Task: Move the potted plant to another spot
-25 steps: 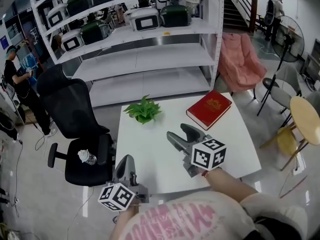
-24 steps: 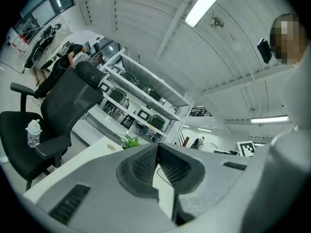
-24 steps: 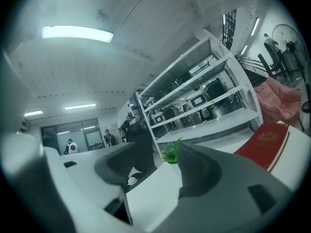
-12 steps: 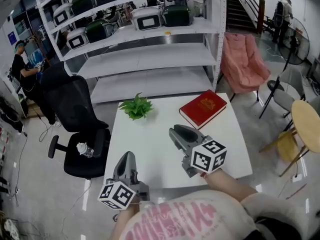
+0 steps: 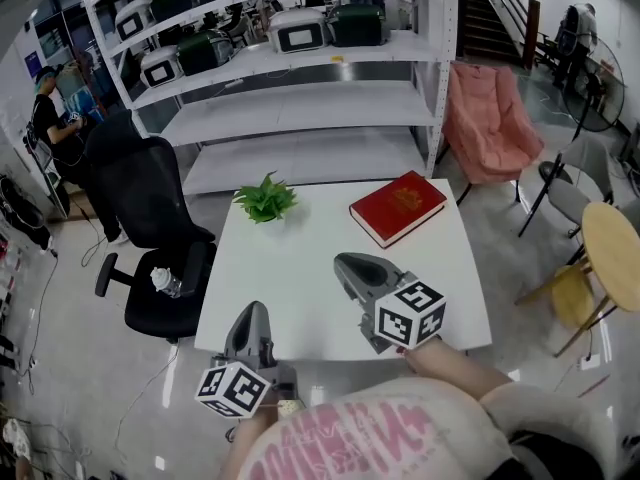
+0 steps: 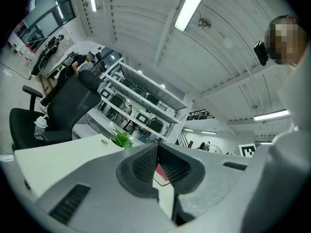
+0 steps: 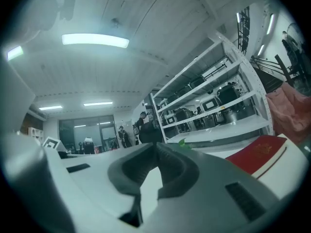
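The potted plant [image 5: 266,198], small and leafy green, stands at the far left corner of the white table [image 5: 300,268]; it also shows in the left gripper view [image 6: 121,139]. My left gripper [image 5: 252,313] hovers at the table's near edge, shut and empty [image 6: 157,147]. My right gripper [image 5: 345,265] is over the table's near middle, well short of the plant. Its jaws have just been closing and now meet with nothing between them [image 7: 155,147]. Only a green leaf tip [image 7: 182,142] peeks over them in the right gripper view.
A red book [image 5: 398,206] lies at the table's far right. A black office chair [image 5: 150,218] with a bottle [image 5: 165,282] on its seat stands to the left. White shelving [image 5: 290,98] rises behind; a pink chair [image 5: 490,118] and a round wooden table [image 5: 612,253] are on the right.
The right gripper's jaws have gone from open to shut. Both grippers have drawn back toward the table's near edge, farther from the plant.
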